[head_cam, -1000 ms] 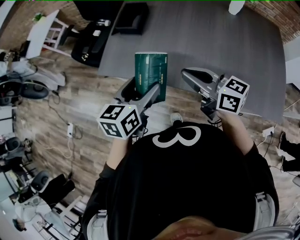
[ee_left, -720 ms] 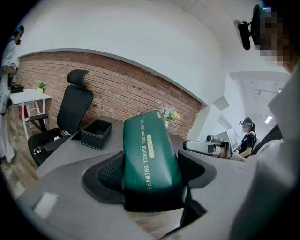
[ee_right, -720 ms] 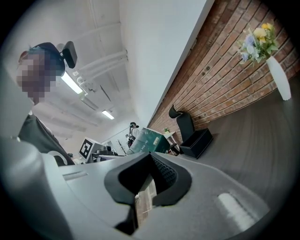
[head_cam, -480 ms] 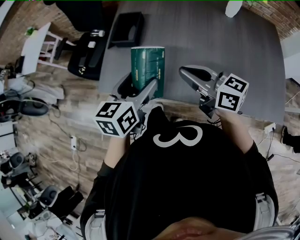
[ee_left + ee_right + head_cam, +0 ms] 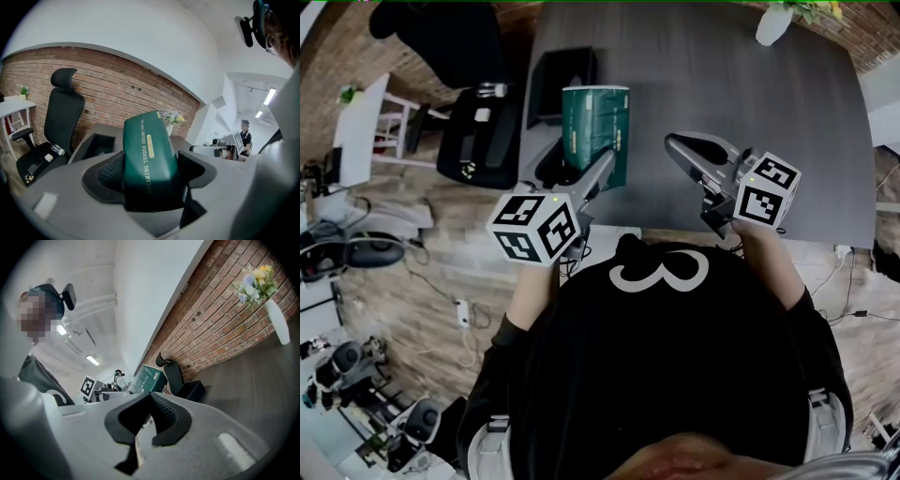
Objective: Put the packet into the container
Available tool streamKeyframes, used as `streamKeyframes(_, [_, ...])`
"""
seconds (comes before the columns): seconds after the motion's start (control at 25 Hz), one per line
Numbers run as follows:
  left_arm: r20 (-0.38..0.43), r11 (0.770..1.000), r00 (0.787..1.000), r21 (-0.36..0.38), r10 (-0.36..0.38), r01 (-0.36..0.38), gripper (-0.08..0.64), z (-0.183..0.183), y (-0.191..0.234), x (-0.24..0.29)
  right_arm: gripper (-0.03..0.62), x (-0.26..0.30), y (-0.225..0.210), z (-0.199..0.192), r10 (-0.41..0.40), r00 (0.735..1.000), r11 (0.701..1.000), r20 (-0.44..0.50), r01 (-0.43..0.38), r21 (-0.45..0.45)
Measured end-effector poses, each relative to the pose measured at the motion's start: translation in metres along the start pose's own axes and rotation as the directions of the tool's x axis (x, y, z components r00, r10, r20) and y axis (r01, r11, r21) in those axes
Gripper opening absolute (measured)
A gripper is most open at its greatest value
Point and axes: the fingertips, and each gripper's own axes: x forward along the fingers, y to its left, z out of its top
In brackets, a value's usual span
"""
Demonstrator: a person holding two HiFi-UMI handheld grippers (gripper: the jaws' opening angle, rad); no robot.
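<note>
A dark green packet (image 5: 596, 129) with gold print is clamped upright between the jaws of my left gripper (image 5: 579, 164), above the near left part of the grey table (image 5: 722, 75). In the left gripper view the packet (image 5: 147, 159) fills the gap between the pads of that gripper (image 5: 150, 171). A black open container (image 5: 562, 77) stands on the table's left side, just beyond the packet, and shows behind it as the container (image 5: 97, 143). My right gripper (image 5: 675, 145) hovers over the table to the right, its jaws together on nothing (image 5: 150, 398).
A white vase with flowers (image 5: 773, 21) stands at the table's far right. A black office chair (image 5: 473, 131) sits left of the table, close to the container. Brick wall lies beyond the table. Cables and equipment lie on the wooden floor at left.
Both grippers and the packet have advanced from the table's near edge to over the tabletop. The container is now closer to the packet. The grip has not changed.
</note>
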Motion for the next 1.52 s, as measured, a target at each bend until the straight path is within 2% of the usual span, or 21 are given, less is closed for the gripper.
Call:
streamKeyframes(0.28, [0.017,1.000,1.000,0.017,-0.005,0.005,0.376,0.029,0.058,0.026,0.000,0.040,-0.026,0.005,-0.048,0.999,0.999,0.012,0.048,0.019])
streamKeyframes(0.56, [0.022,0.995,0.998,0.078,0.054,-0.055,0.376,0.046,0.100,0.052,0.000,0.044,-0.046,0.004,-0.103,0.994,0.994,0.030,0.102,0.039])
streamKeyframes(0.88, [-0.012,0.975,0.990,0.177,0.139,-0.135,0.376,0.047,0.142,0.088,0.000,0.040,-0.066,0.000,-0.167,0.985,0.984,0.045,0.164,0.072])
streamKeyframes(1.2, [-0.070,0.939,0.972,0.282,0.223,-0.195,0.376,0.029,0.181,0.121,0.000,0.033,-0.076,-0.012,-0.225,0.973,0.970,0.058,0.218,0.107])
streamKeyframes(1.32, [-0.108,0.944,0.965,0.259,0.240,-0.206,0.376,0.018,0.195,0.137,0.000,0.031,-0.076,-0.013,-0.247,0.967,0.965,0.060,0.240,0.107])
streamKeyframes(1.52, [-0.185,0.966,0.954,0.150,0.236,-0.210,0.376,-0.005,0.211,0.154,0.000,0.031,-0.077,-0.018,-0.270,0.961,0.958,0.063,0.262,0.115])
